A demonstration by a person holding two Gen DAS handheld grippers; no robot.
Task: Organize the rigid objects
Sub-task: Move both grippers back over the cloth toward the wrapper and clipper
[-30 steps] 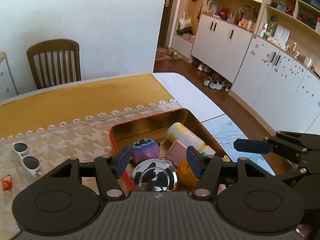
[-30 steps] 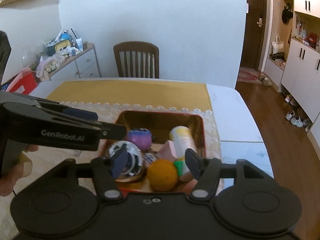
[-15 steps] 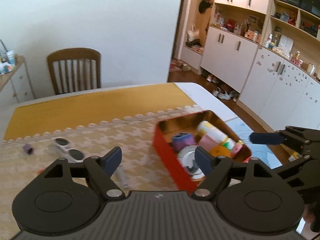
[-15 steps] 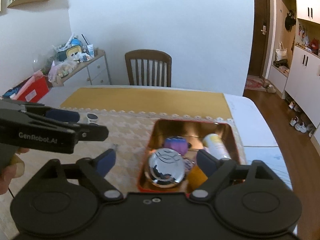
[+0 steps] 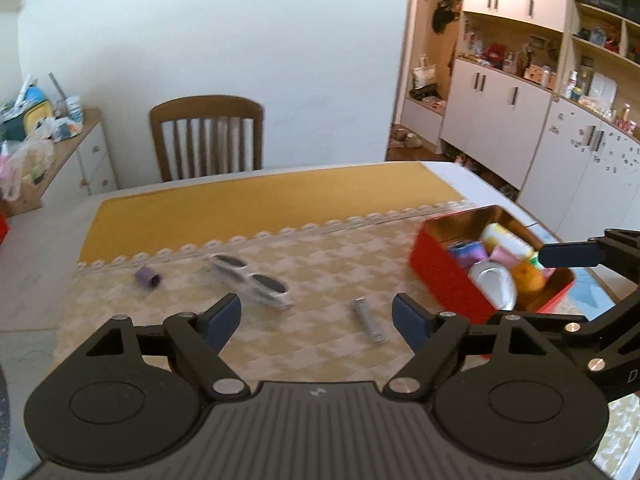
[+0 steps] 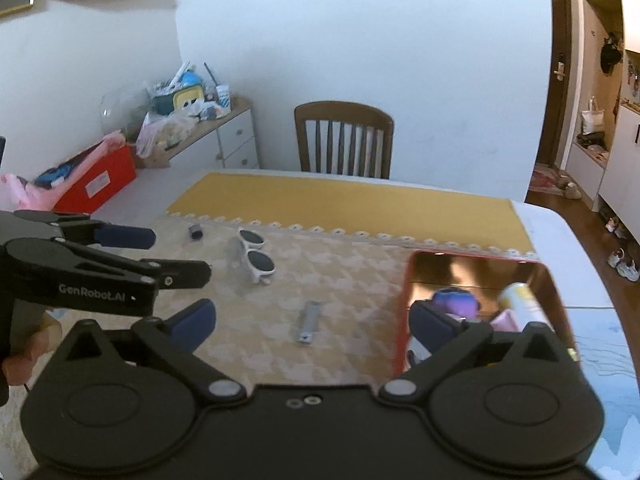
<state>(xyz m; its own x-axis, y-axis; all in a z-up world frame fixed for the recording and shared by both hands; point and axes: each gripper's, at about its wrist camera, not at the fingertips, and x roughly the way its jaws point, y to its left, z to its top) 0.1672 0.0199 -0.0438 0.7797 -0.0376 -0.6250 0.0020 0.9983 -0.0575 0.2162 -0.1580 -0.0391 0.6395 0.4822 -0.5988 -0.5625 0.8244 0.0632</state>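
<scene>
Your left gripper (image 5: 316,318) has nothing in it, its jaws spread over the patterned cloth, the left's steady after opening. In the left wrist view, the white sunglasses (image 5: 252,280) lie ahead, a small metal tool (image 5: 368,320) just right of them, a purple piece (image 5: 147,278) farther left, and the red tin (image 5: 444,276) holding several items sits at the right on the table (image 5: 36,256). In the right wrist view, your right gripper (image 6: 312,326) is also released, its jaws have just been opening wide; the metal tool lies on the cloth between them, untouched, and its right finger (image 6: 430,326) overlaps the tin's edge.
</scene>
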